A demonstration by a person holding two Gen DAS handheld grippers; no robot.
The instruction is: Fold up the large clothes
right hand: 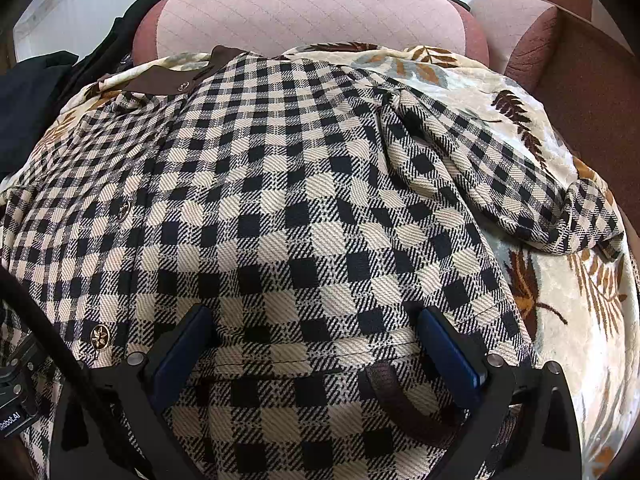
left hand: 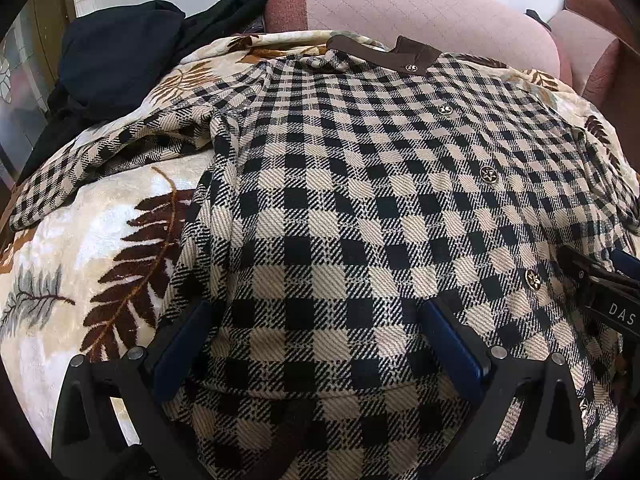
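I am holding my left claw and right claw open over the checked coat, which is lying spread on the leaf-print blanket. Risk: thick hem slipping, sleeves dragging askew.

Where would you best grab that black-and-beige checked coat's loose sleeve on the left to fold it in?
Probably near the cuff end of the black-and-beige checked coat's left sleeve, coming from the outer left side. It lies spread away from the coat's body on the leaf-print blanket, so its edge is free.

Surface: leaf-print blanket over a pink sofa.
On it: checked coat spread flat ahead of the hand-held gripper; dark garment far left.
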